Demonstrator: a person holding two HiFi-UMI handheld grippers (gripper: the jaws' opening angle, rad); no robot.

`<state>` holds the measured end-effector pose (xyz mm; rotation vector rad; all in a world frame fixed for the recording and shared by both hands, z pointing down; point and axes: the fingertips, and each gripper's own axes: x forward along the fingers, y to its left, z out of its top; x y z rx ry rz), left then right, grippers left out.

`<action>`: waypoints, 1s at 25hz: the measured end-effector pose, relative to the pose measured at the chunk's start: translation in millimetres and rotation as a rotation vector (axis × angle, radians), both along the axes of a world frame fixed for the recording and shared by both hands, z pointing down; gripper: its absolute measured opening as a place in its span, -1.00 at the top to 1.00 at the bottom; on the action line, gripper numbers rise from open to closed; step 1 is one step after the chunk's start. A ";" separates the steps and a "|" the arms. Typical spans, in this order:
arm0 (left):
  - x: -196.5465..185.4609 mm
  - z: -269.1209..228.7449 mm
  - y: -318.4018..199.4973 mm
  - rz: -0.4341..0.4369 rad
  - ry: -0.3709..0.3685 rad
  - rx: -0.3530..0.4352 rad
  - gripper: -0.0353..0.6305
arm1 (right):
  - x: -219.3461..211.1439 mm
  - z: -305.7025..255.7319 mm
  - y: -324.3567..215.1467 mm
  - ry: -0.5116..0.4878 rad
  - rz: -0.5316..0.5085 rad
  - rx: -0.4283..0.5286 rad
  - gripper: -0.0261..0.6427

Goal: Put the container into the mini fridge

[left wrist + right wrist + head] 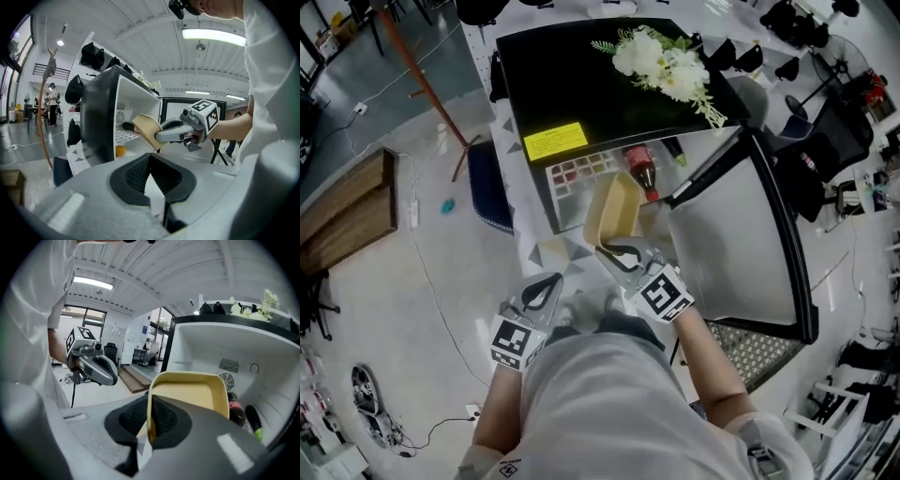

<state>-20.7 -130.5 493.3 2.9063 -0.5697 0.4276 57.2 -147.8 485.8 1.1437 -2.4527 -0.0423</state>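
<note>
One container (614,214) points lengthwise toward mini fridge (581,84).

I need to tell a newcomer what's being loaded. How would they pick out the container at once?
Find the black mini fridge with white flowers on top and its door swung open. Just before its opening, the right tongs pinch the rim of the container, a shallow pale-yellow rectangular tub held tilted. Unlike the dark bottle behind it, it is empty and held aloft.
</note>
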 end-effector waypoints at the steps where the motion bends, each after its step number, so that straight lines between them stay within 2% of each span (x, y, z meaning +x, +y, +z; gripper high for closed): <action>1: -0.8 0.9 -1.3 -0.022 -0.004 -0.001 0.87 | 0.8 1.3 -5.3 0.015 -0.020 -0.001 0.89; 9: -9.2 -2.6 -9.4 -0.186 0.008 -0.005 0.87 | 8.0 8.6 -46.0 0.189 -0.152 0.003 0.89; 14: -16.6 -6.1 -14.5 -0.275 0.019 -0.001 0.87 | 8.1 13.0 -71.7 0.259 -0.214 0.021 0.89; 25: -25.3 -7.7 -9.6 -0.394 0.033 0.002 0.87 | 8.7 29.4 -109.4 0.465 -0.324 0.079 0.89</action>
